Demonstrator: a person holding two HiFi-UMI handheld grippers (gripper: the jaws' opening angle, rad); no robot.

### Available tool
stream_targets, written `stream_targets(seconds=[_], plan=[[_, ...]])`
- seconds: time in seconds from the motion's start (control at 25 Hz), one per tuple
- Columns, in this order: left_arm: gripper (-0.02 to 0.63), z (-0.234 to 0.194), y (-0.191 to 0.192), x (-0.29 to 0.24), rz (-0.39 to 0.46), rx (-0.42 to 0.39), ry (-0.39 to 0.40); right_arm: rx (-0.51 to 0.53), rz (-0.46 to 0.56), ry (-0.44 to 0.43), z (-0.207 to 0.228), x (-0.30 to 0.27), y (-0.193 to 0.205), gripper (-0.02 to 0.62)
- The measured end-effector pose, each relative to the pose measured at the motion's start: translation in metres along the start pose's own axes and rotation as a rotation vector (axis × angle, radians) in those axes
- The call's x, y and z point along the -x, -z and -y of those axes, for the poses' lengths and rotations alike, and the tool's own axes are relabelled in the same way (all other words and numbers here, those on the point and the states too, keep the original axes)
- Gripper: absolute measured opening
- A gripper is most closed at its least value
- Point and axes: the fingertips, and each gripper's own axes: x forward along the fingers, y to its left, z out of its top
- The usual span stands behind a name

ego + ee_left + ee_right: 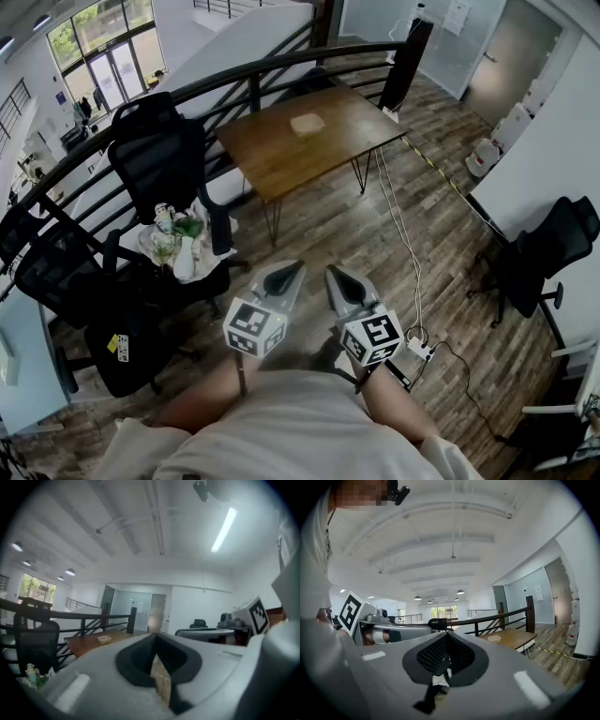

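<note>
I hold both grippers close to my body, above a wood plank floor. In the head view, my left gripper (292, 269) and right gripper (334, 275) point forward side by side, a small gap apart. Both are shut with nothing between their jaws. The left gripper view shows its dark pads (140, 660) meeting at the tip of the left gripper (155, 637). In the right gripper view the right gripper (446, 635) is likewise closed, and the left gripper's body (393, 632) lies to its left. Neither touches anything.
A brown wooden table (272, 155) stands ahead with a small beige container (307, 123) on it. A black railing (234, 80) runs behind. Black office chairs (159, 150) and a cluttered small table (178, 239) are at left. A power strip (419, 349) and another chair (548, 248) are at right.
</note>
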Motion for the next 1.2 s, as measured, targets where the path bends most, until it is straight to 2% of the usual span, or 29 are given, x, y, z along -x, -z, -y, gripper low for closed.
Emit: stream_targets(seconds=[0.32, 0.68, 0.92, 1.2], plan=[[0.003, 0.000, 0.001, -0.003, -0.004, 0.003, 0.006, -0.004, -0.002, 0.004, 0.002, 0.001, 0.001, 0.005], [0.003, 0.008, 0.003, -0.032, -0.007, 0.013, 0.019, -0.033, 0.005, -0.001, 0.031, 0.003, 0.002, 0.005], [0.003, 0.012, 0.006, -0.078, -0.018, 0.017, 0.015, -0.038, 0.017, 0.008, 0.080, 0.002, 0.001, 0.005], [0.003, 0.028, 0.001, -0.167, -0.024, 0.017, 0.005, -0.049, 0.012, -0.026, 0.167, 0.003, -0.007, 0.005]])
